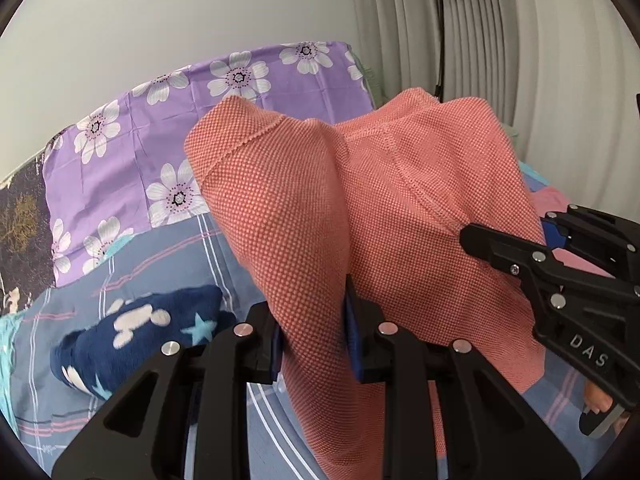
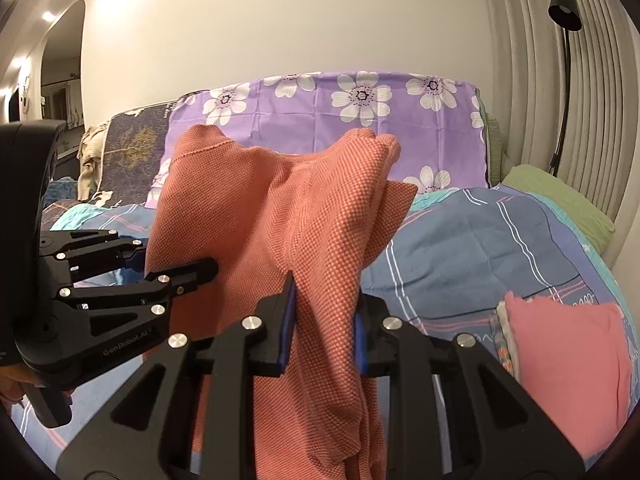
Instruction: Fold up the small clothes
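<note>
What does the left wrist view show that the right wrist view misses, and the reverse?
Only the left wrist view shows the dark blue starred fleece lying on the bed. Only the right wrist view shows the folded pink garment, the green pillow and the lit room beyond the arch at left. Both show the coral knit garment lifted off the plaid bedspread, pinched by the left gripper and the right gripper, plus the purple flowered cloth and black lamp.

A purple flowered sheet (image 2: pixel 320 128) drapes the bed's head above a blue plaid quilt (image 2: pixel 480 248); a black lamp (image 2: pixel 564 8) stands by pleated curtains (image 2: pixel 532 80).
</note>
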`<state>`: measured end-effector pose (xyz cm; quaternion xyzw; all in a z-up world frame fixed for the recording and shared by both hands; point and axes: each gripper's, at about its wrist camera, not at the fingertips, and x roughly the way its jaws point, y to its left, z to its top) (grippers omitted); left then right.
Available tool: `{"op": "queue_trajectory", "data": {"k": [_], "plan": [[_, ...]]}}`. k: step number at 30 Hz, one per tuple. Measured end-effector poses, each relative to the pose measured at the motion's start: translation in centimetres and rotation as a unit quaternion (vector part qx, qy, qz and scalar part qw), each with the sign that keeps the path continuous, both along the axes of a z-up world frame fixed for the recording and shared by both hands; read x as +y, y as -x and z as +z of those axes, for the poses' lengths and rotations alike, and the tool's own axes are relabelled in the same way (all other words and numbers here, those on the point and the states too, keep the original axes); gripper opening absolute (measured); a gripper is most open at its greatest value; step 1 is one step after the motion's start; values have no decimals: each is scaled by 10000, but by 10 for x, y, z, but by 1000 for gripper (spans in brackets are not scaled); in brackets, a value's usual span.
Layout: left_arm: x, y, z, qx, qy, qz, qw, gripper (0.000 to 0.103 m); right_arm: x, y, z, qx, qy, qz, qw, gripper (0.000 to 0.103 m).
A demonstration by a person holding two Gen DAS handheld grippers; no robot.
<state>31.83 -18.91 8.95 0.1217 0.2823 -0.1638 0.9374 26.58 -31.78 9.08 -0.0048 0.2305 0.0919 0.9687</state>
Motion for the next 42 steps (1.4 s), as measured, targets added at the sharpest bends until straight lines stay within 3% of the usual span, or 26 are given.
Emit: {"op": "queue_trajectory", "data": {"k": [6, 15, 18, 19, 21, 22, 25, 28, 31, 36, 38, 42], "plan": [[-2, -41, -9, 237, 159, 96, 9995, 26, -7, -41, -16, 198, -158, -294, 9992, 24], [-22, -84, -31, 383, -186, 234, 9988, 26, -15, -85, -42, 429, -273, -558, 9971, 24], [-23, -92, -46, 436, -288, 319, 9981, 31, -17, -97, -59, 561, -362, -595, 9960, 24], [-22, -92, -51, 442, -321, 362, 9978, 35, -18, -100, -64, 591, -372, -621, 9956, 27], [-19, -96, -68, 557, -506, 486, 9960, 48, -23, -103, -83, 671, -260, -1006, 9923, 48], [-16, -96, -76, 681, -604, 483, 9947, 49, -25, -103, -90, 725, -209, -1109, 9910, 67], [-5, -92, -103, 1019, -747, 370, 9913, 50, -30, -99, -125, 1179, -56, -916, 9888, 63], [4, -82, -138, 1442, -863, 240, 9855, 54, -36, -100, -158, 1942, -56, -1004, 9758, 62], [11, -65, -149, 1208, -623, 350, 9901, 54, -43, -95, -160, 2043, -301, -1049, 9728, 63], [22, -45, -148, 1260, -218, 435, 9908, 54, -28, -76, -152, 1840, 272, -1213, 9750, 64], [25, -34, -147, 1230, -156, 375, 9916, 57, -29, -61, -153, 1782, 276, -1215, 9761, 65], [37, -8, -145, 1203, 88, 395, 9919, 75, -33, -24, -152, 1798, 99, -1229, 9760, 69]]}}
